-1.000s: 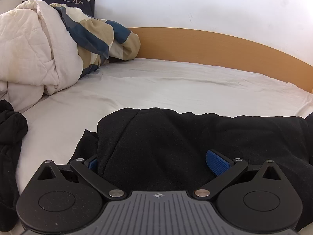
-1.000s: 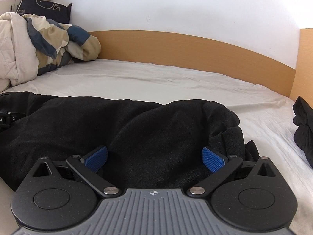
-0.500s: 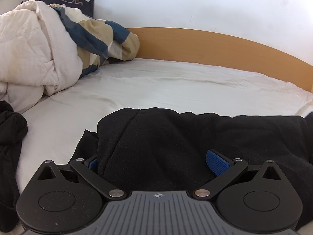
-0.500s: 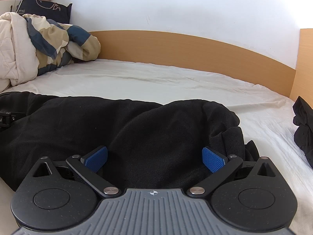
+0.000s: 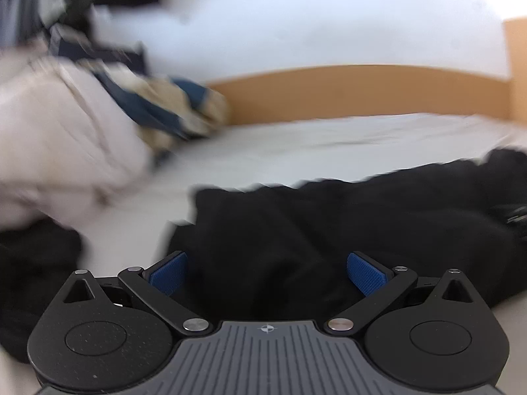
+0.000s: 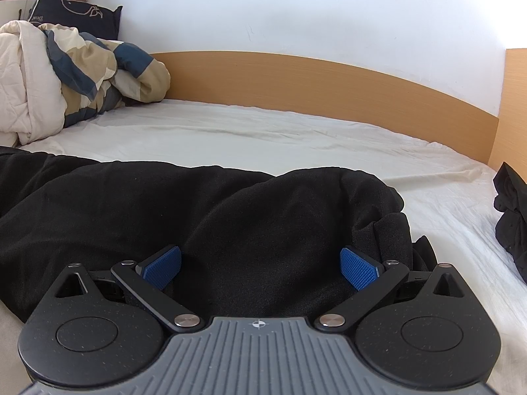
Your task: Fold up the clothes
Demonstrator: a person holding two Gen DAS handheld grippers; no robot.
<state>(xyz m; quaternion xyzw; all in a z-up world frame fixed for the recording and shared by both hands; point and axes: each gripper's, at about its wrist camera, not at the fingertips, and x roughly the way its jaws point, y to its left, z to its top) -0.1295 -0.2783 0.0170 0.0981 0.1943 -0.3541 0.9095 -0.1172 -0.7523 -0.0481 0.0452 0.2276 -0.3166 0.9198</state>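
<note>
Left wrist view: blurred throughout.
Left gripper [image 5: 266, 271]: your jaws are spread wide, released, with the black garment [image 5: 346, 223] bunched between the blue pads [image 5: 365, 273] — nothing pinched.
Garment: it lies on the white sheet [image 5: 329, 141], stretching off to the right.
Left side: a cream duvet [image 5: 59, 131] heaped up, a second dark cloth [image 5: 29, 273] below it.
Right wrist view: sharp.
Right gripper [image 6: 260, 268]: your jaws stand apart here too, the black garment [image 6: 197, 217] mounded between them, not clamped.
Backdrop: wooden headboard [image 6: 313, 79], navy cushion [image 6: 75, 16] — another black piece [image 6: 510, 217] at the right edge.
</note>
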